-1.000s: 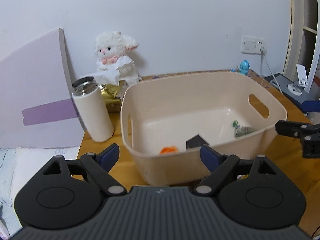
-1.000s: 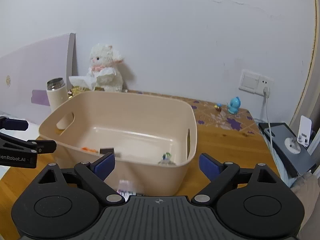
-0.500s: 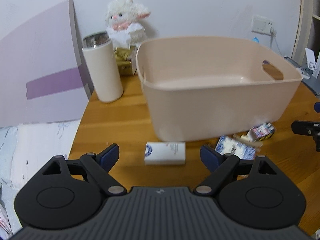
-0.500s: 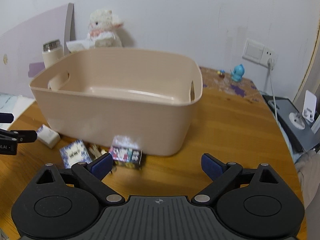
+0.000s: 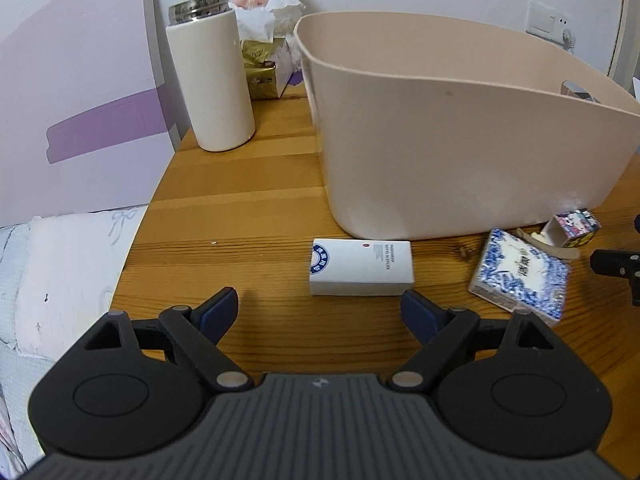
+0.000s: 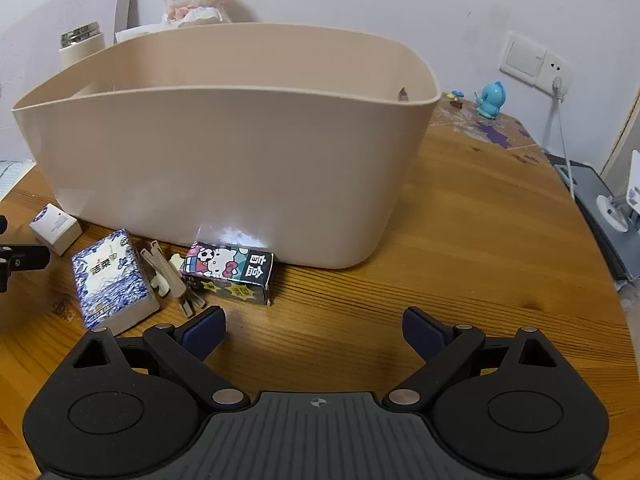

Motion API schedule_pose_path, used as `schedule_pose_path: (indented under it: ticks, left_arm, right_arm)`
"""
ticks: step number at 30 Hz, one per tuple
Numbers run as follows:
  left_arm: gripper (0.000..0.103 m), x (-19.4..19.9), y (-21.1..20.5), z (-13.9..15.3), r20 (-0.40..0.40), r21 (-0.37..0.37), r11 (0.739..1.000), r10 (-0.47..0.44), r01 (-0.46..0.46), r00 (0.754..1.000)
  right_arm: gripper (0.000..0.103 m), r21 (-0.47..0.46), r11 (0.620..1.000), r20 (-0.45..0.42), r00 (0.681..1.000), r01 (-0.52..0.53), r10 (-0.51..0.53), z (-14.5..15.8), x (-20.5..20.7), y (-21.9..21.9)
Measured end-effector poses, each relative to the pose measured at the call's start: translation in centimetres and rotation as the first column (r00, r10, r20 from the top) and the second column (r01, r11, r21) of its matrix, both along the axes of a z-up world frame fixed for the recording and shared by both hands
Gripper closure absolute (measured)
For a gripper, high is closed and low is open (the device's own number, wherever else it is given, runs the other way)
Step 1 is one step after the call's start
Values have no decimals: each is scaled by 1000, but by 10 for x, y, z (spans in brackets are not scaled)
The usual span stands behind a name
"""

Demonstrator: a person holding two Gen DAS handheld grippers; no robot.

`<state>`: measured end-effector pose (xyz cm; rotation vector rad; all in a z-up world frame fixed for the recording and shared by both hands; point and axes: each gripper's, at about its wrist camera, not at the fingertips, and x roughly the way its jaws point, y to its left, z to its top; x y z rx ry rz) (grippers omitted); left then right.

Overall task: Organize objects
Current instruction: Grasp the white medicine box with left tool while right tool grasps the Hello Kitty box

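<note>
Left tongs (image 5: pixel 318 308) and right tongs (image 6: pixel 314 326): both apart, empty. White box (image 5: pixel 361 267) lies before the beige bin (image 5: pixel 460 140).

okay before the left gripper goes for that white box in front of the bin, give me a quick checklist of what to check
1. Left gripper open wide enough for the white box: ok, jaws apart and holding nothing.
2. Box lined up between the fingers: ok, roughly centred just ahead.
3. Room around the box: ok, it lies apart from the blue patterned pack.
4. Right gripper out of the way: ok, open, over bare table near the cartoon box.
5. Space inside the beige bin: cannot tell, its wall hides the inside.
</note>
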<state>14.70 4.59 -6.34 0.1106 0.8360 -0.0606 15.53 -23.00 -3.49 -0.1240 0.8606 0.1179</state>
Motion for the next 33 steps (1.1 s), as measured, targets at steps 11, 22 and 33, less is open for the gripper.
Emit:
schedule_pose_path:
  ticks: [11, 22, 33]
  left_arm:
    - [9, 10, 6, -7, 6, -51, 997, -57, 58, 998]
    - [9, 23, 4, -10, 10, -111, 993, -42, 43, 999]
    - [42, 17, 1, -6, 28, -91, 995, -41, 43, 999]
  right_arm:
    - [6, 52, 997, 4, 999, -51, 50, -2, 8, 21]
    - [17, 78, 997, 7, 1000, -22, 21, -4, 15, 20]
    - [54, 92, 996, 16, 1000, -16, 14, 2, 7, 15]
